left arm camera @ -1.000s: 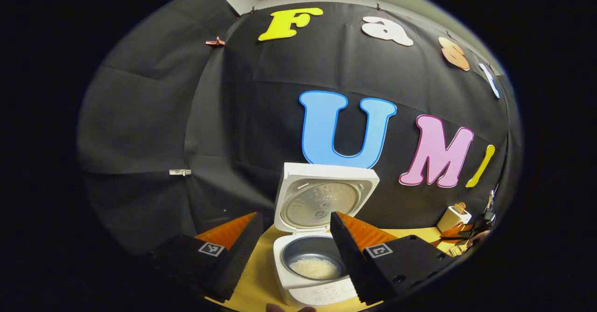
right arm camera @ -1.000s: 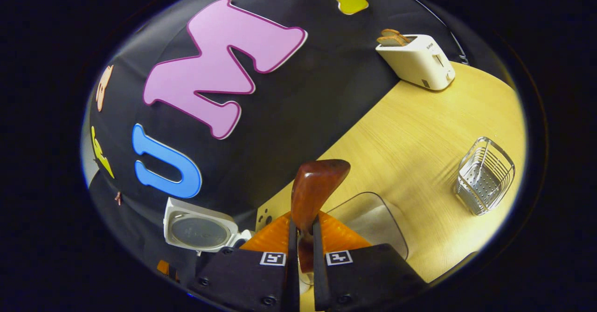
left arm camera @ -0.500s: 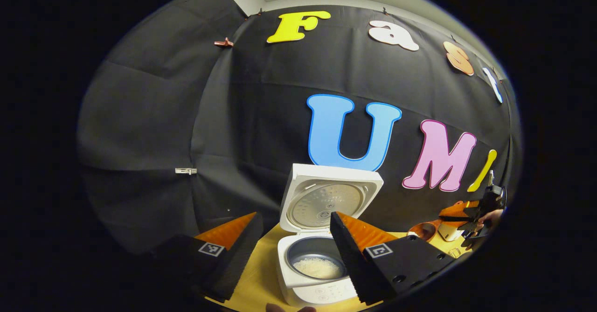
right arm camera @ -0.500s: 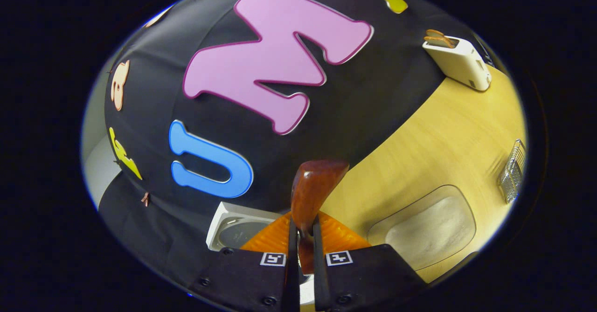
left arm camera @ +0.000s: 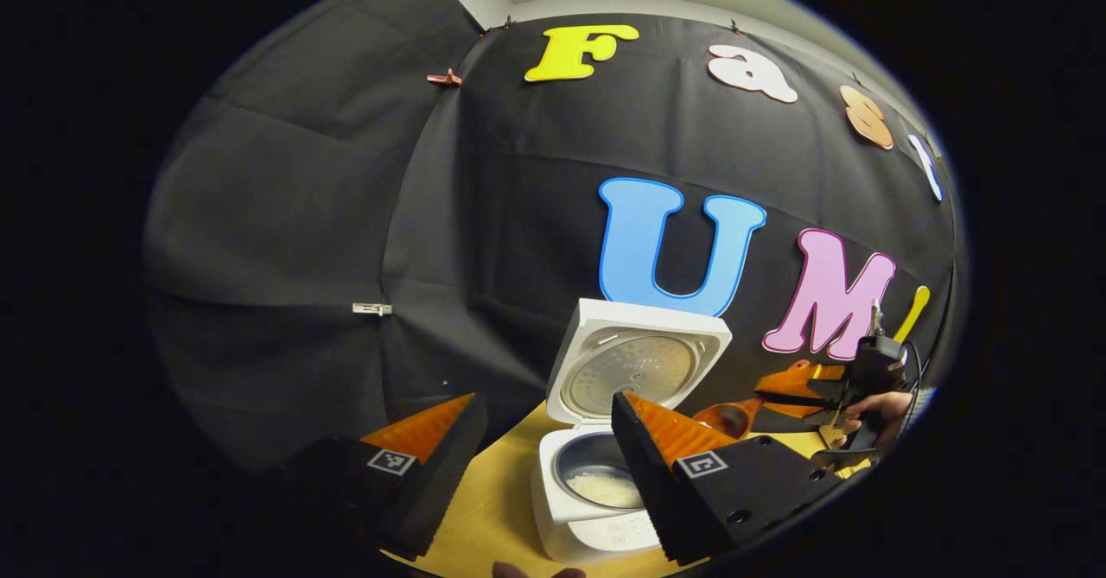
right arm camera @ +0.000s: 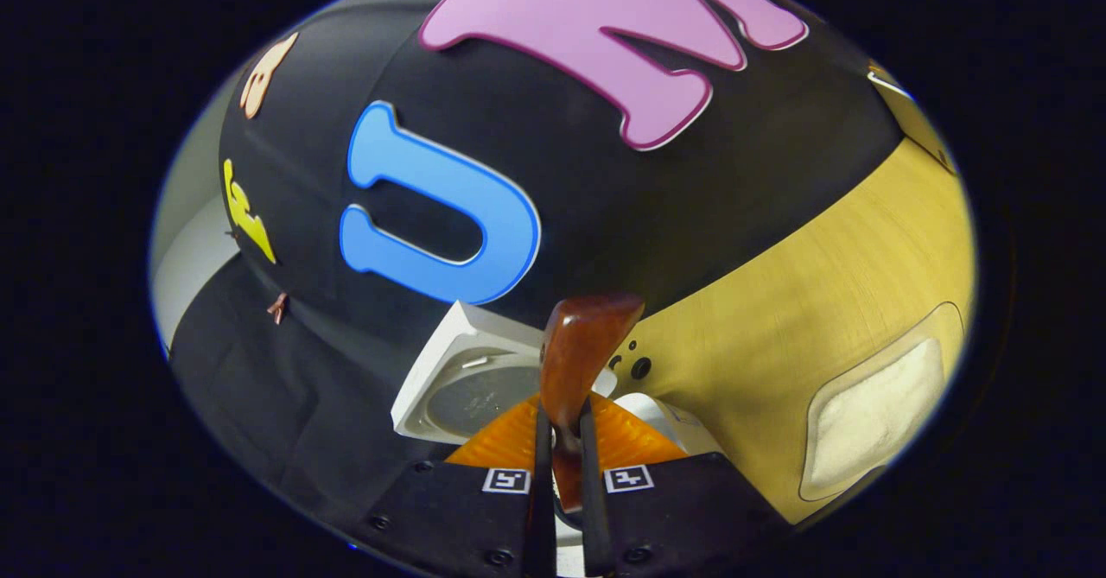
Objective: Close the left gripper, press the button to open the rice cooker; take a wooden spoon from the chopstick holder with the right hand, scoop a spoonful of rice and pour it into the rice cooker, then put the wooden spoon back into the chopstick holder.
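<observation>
The white rice cooker (left arm camera: pixel 581 533) stands on the wooden table with its lid (left arm camera: pixel 638 369) up and some rice (left arm camera: pixel 605 489) in the pot. My left gripper (left arm camera: pixel 540 444) hangs open in front of it, with its fingers wide apart on either side of the cooker. My right gripper (right arm camera: pixel 560 440) is shut on the handle of the brown wooden spoon (right arm camera: pixel 577 353). In the left gripper view the spoon's bowl (left arm camera: pixel 724 419) hovers just right of the cooker, level with the bottom of the raised lid. I cannot tell whether it holds rice. The cooker's lid (right arm camera: pixel 462 384) lies just behind the spoon in the right gripper view.
A clear container of rice (right arm camera: pixel 873 405) sits on the table (right arm camera: pixel 804 293) to the right of the spoon. A white toaster (right arm camera: pixel 916 111) stands at the far edge by the wall. A hand (left arm camera: pixel 877 409) holds the right gripper (left arm camera: pixel 812 396).
The right gripper has carried the spoon leftward from over the rice container to beside the open cooker. The left gripper's view has swung a little to the left.
</observation>
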{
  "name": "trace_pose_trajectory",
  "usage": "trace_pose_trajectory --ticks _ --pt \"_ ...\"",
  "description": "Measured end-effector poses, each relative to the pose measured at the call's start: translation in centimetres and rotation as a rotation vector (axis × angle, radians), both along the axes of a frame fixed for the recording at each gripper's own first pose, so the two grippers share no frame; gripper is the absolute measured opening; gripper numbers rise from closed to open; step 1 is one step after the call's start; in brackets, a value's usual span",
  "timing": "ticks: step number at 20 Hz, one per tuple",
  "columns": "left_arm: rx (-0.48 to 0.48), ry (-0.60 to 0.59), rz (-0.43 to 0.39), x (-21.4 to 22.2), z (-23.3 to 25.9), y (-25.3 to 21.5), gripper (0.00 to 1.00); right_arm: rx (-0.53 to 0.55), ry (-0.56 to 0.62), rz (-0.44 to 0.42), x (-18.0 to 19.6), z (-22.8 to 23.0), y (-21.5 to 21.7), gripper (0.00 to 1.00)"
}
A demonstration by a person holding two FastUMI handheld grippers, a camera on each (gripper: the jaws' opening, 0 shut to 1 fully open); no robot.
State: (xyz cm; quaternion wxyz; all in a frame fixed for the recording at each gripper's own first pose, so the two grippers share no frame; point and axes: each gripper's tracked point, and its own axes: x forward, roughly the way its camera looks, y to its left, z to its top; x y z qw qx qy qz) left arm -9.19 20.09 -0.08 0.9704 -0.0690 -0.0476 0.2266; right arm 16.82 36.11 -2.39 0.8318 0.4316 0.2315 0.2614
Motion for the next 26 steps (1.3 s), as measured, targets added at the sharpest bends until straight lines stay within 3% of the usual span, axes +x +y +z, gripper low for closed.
trace_pose_trajectory --ticks 6,13,26 --pt "-0.030 0.010 0.029 -0.9 -1.3 1.2 0.94 -0.214 -0.133 0.083 -0.5 -0.8 5.4 0.16" --pt "0.005 0.035 0.040 -1.0 -1.9 1.3 0.94 -0.429 -0.332 0.150 -1.4 -0.7 7.7 0.16" --pt "-0.007 0.038 0.030 -1.7 -2.5 0.4 0.94 -0.803 -0.884 0.283 -6.0 3.1 10.7 0.16"
